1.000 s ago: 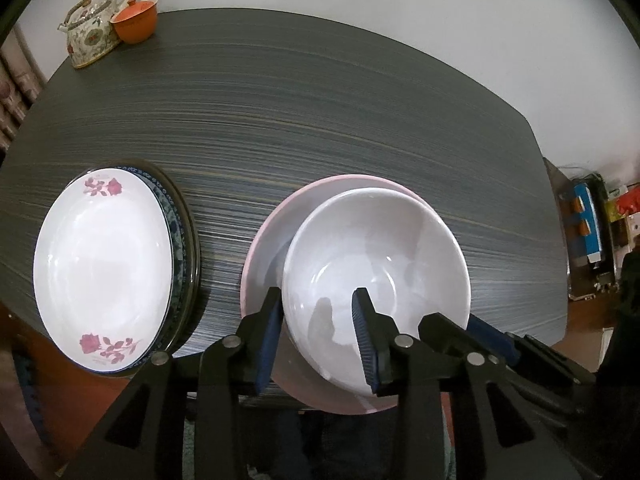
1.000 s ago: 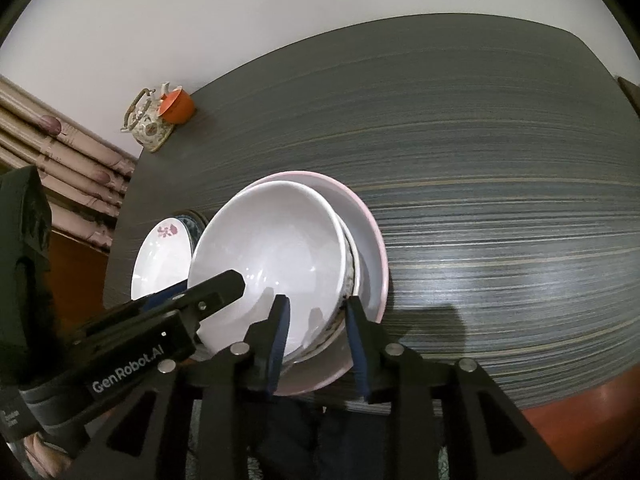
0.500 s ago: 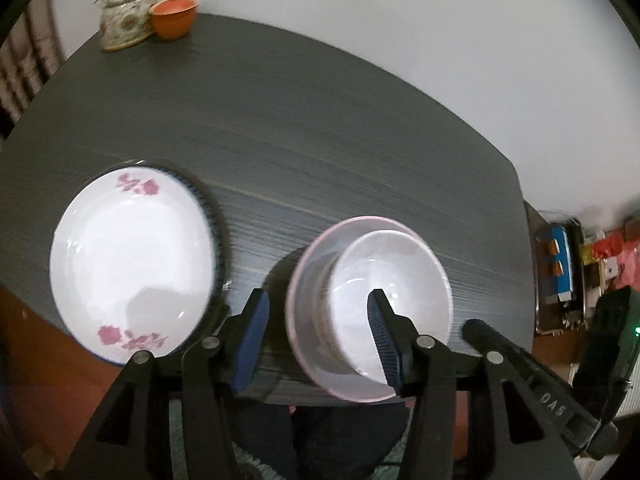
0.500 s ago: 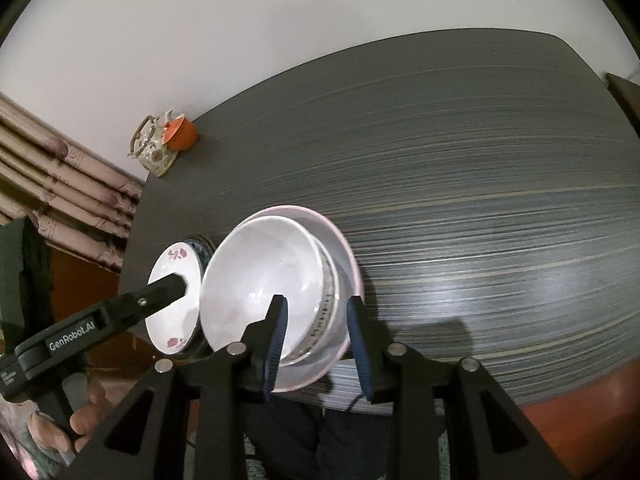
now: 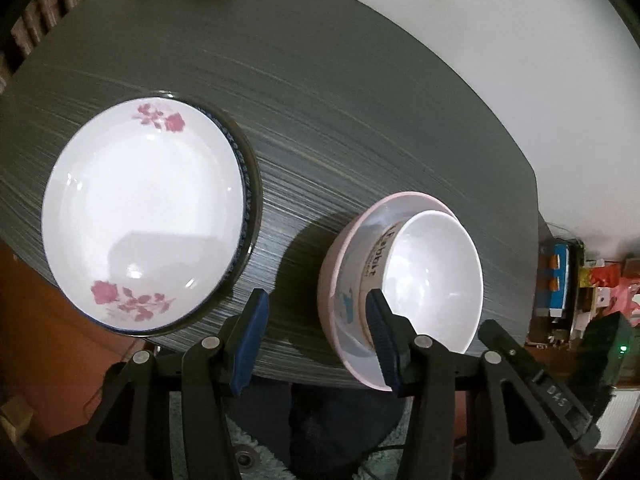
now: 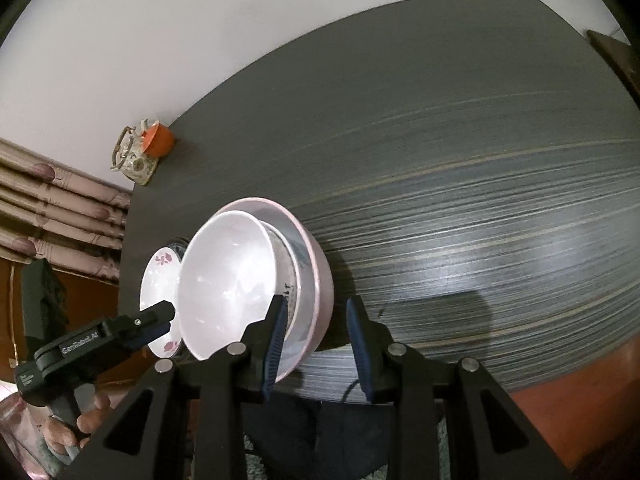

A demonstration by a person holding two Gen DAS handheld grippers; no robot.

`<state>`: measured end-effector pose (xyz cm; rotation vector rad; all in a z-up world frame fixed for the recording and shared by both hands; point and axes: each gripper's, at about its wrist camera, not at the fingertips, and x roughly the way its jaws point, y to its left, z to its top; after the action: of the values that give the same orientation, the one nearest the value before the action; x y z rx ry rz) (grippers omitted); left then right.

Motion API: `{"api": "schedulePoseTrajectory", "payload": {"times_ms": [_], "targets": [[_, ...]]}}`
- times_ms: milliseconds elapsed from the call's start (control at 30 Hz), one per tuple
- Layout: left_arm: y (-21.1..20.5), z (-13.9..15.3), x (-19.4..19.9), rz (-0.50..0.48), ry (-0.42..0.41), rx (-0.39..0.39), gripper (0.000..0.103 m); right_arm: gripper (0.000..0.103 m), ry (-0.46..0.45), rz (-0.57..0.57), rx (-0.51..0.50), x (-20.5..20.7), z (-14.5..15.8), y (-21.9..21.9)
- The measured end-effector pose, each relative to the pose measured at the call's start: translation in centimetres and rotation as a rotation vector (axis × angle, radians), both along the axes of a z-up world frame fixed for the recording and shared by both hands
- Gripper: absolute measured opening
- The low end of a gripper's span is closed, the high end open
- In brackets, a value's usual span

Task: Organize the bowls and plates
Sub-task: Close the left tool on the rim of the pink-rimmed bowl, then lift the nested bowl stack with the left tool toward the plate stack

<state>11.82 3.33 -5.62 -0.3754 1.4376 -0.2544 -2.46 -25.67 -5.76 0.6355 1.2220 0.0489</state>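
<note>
Dark streaked table (image 6: 460,160), white wall (image 6: 160,20), possibly curtains (image 6: 60,208) left

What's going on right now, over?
Left gripper and right gripper both open, holding nothing. White bowl nested in pink bowl near table edge; flowered plates stacked beside. Nothing blocking.

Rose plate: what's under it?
Under the rose plate a blue-patterned rim and a dark outer rim show, so more plates. Their count and faces are covered.
</note>
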Motion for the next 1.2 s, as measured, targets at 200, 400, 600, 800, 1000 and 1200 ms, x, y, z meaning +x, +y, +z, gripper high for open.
{"api": "schedulePoseTrajectory", "payload": {"times_ms": [200, 400, 600, 800, 1000, 1200], "targets": [[0.5, -0.6, 0.8, 0.005, 0.005, 0.014, 0.042, 0.031, 0.028, 0.012, -0.027, 0.5, -0.9, 0.6], [0.4, -1.7, 0.9, 0.016, 0.025, -0.011, 0.032, 0.031, 0.049, 0.025, -0.059, 0.8, -1.6, 0.8], [0.0, -2.4, 1.5, 0.007, 0.033, -0.004, 0.025, 0.031, 0.061, 0.031, -0.074, 1.4, -2.0, 1.4], [-0.7, -3.2, 1.7, -0.035, 0.043, -0.009, 0.017, 0.030, 0.076, 0.040, -0.083, 1.9, -2.7, 2.1], [-1.8, -3.8, 1.6, -0.082, 0.038, -0.012, 0.007, 0.027, 0.081, 0.046, -0.120, 2.4, -2.7, 2.4], [-3.6, -3.7, 1.4, -0.141, 0.020, -0.027, 0.009, 0.022, 0.098, 0.014, -0.152, 2.5, -3.0, 1.7]]}}
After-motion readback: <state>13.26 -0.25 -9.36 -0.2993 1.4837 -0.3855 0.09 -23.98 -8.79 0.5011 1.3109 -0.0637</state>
